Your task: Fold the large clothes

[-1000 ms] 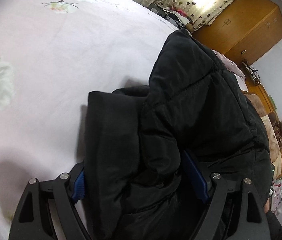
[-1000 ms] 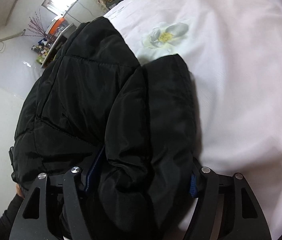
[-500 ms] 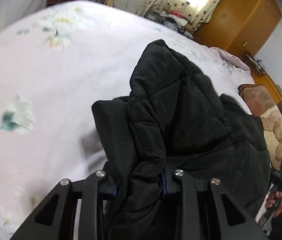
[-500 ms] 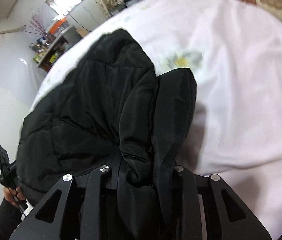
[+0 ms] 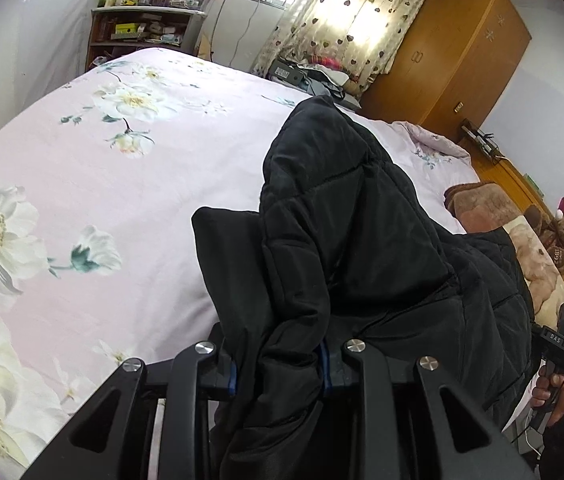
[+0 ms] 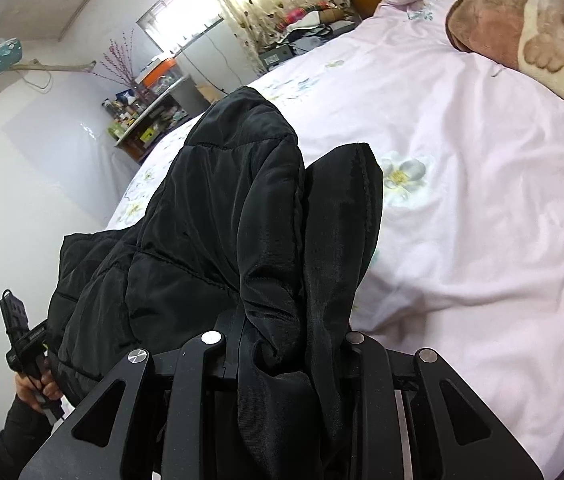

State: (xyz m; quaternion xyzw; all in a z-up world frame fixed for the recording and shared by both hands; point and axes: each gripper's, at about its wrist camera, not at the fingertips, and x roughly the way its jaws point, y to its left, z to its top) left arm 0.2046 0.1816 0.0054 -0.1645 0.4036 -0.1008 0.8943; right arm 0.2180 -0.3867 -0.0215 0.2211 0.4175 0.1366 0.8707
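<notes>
A black padded jacket (image 5: 353,240) hangs lifted off the pink floral bedsheet (image 5: 82,184), bunched between both grippers. My left gripper (image 5: 278,364) is shut on a thick fold at one near corner of the jacket, cloth spilling over the fingers. In the right wrist view my right gripper (image 6: 285,344) is shut on the other near corner of the jacket (image 6: 222,216). The far end of the jacket still trails toward the bed. Each view shows the other hand holding its gripper handle at the frame edge.
A brown and cream plush blanket (image 6: 529,32) lies at the bed's head end. A wooden wardrobe (image 5: 449,52), a curtained window (image 5: 345,12) with piled clothes, and a cluttered shelf (image 5: 138,28) stand beyond the bed. White wall lies to the left in the right wrist view.
Both grippers went from open around the jacket's corners to shut on them, then rose, lifting the jacket off the sheet; more of the room shows now.
</notes>
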